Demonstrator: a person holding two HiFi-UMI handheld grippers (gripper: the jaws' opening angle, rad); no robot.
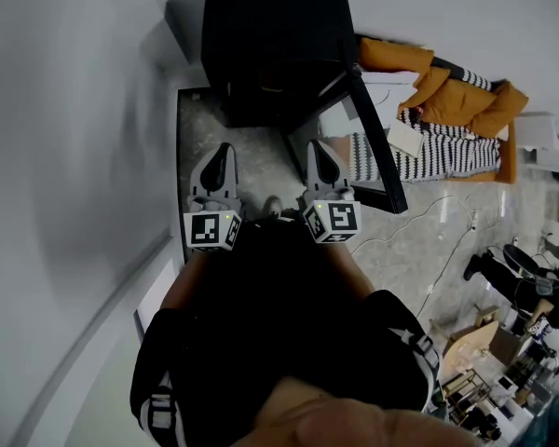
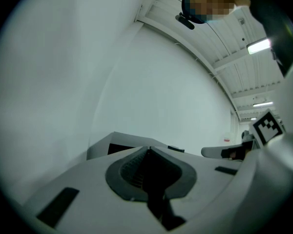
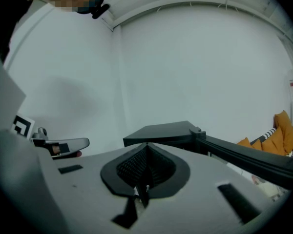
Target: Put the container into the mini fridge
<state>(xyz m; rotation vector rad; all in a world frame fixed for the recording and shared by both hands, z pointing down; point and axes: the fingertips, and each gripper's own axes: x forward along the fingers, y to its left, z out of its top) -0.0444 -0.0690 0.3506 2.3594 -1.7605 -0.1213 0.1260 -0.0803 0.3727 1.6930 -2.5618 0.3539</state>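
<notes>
Left gripper (image 1: 224, 153) and right gripper (image 1: 317, 153), jaws clenched empty, face the boxy black mini fridge (image 1: 270, 45) (door open).

orange sofa (image 1: 466, 99) under striped blanket (image 1: 443, 155).

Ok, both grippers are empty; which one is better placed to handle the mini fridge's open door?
Right, probably. The right gripper, shut and empty, sits beside the open door, which hangs on that side of the mini fridge. The left gripper, also shut, is farther away.
</notes>
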